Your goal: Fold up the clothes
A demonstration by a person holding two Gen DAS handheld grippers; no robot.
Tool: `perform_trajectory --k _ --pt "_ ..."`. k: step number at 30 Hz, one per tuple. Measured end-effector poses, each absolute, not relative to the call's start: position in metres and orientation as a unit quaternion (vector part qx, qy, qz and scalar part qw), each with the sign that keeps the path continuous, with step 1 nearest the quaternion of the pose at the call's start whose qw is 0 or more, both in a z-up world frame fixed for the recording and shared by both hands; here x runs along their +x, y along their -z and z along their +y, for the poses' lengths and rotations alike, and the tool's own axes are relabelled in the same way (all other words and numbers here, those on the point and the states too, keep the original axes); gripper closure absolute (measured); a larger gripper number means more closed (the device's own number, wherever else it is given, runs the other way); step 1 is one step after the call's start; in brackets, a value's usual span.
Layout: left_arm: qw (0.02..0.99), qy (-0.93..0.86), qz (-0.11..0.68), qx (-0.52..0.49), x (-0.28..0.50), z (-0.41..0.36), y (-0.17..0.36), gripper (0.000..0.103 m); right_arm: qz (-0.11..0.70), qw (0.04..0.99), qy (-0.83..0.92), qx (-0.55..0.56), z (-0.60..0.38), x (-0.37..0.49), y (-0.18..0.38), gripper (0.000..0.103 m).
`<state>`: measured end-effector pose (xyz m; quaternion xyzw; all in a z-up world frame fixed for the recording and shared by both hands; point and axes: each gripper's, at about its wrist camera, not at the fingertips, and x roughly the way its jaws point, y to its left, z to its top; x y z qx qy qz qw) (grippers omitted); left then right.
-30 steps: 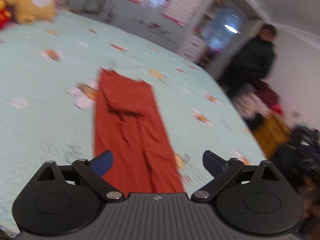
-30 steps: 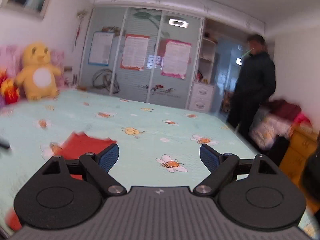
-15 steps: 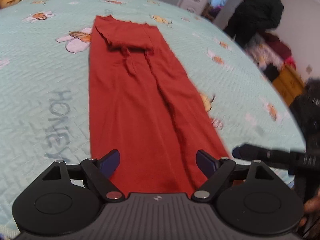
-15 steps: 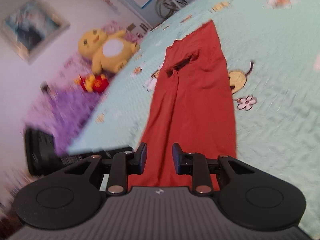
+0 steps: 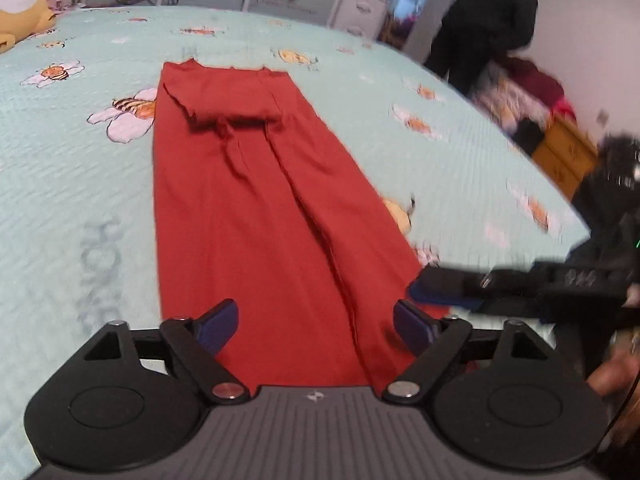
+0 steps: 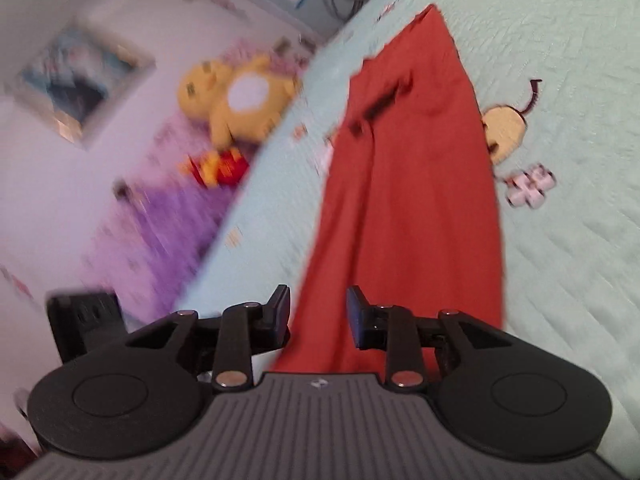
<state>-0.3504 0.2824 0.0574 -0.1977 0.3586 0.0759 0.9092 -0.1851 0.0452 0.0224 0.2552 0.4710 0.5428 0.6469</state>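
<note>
Your near end of the red trousers [image 5: 256, 216] is cut off behind both gripper bodies, so you cannot see the hem itself. The right wrist view is tilted and smeared, and the yellow plush toy [image 6: 236, 100] and the purple cloth beside the bed are only blurs there. The trousers lie flat and lengthwise on the pale green bedspread [image 5: 72, 168], legs side by side, with a dark creased fold near the far waistband. Your left gripper [image 5: 316, 328] has its jaws spread wide over the near end. Your right gripper [image 6: 318, 312] has its jaws parted by a narrow gap, with nothing held, at the cloth's left edge
</note>
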Motion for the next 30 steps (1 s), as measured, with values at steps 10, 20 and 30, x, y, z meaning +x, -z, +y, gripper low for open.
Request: perform_trajectory --k 10,20,30 --pt "0.906 -0.035 0.342 -0.247 -0.356 0.298 -0.052 0.007 0.492 0.666 -0.526 0.196 0.071 -0.176 -0.014 0.063" --pt "0.893 -0.163 0.33 -0.26 -0.307 0.371 -0.04 0.009 0.476 0.698 -0.518 0.138 0.154 -0.173 -0.008 0.051" --pt "0.891 -0.243 0.351 -0.156 -0.301 0.391 -0.024 0.021 0.475 0.718 -0.493 0.124 0.149 -0.172 0.008 0.103"
